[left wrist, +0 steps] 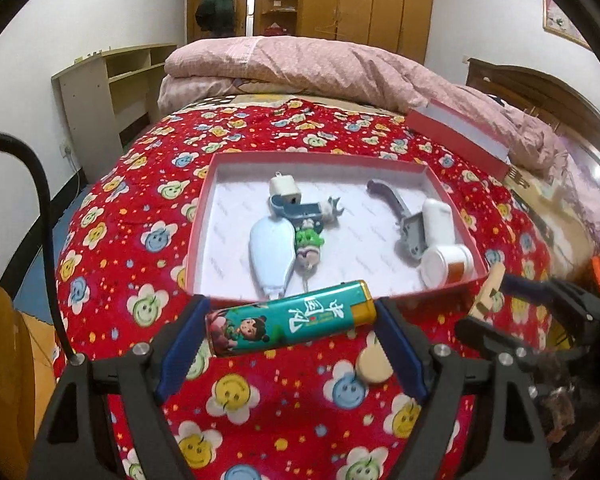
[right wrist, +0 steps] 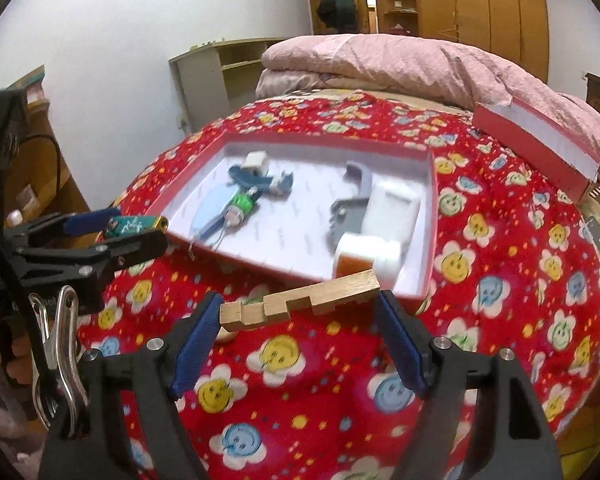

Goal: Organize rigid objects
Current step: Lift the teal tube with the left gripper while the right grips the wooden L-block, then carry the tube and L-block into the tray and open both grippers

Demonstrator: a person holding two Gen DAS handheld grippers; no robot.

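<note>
Left wrist view: your left gripper point(left wrist: 290, 316) is clamped on a teal lighter point(left wrist: 290, 318), held crosswise by its two ends between the blue pads point(left wrist: 182, 350), above the red smiley bedspread point(left wrist: 280, 412) and just short of the near wall of the red box point(left wrist: 204, 200). Inside the box: a pale blue oval case point(left wrist: 270, 254), a small green figure point(left wrist: 310, 244) touching it, a white charger plug point(left wrist: 284, 188), a grey handle-shaped tool point(left wrist: 400, 216), a white bottle point(left wrist: 440, 218) and a white-capped jar point(left wrist: 446, 266). A round tan disc point(left wrist: 374, 364) lies on the bedspread near your right pad. The box lid point(left wrist: 460, 132) rests at the far right against the pink quilt point(left wrist: 300, 64). Your right gripper point(left wrist: 490, 300) shows at the right edge with a wooden piece.

Right wrist view: your right gripper point(right wrist: 300, 300) is clamped on a notched wooden block point(right wrist: 300, 300), end to end between its pads point(right wrist: 198, 344), in the air before the box's point(right wrist: 430, 220) near right corner. Your left gripper point(right wrist: 134, 226) is at the left, holding the lighter point(right wrist: 134, 225) beside the box's near left corner.
</note>
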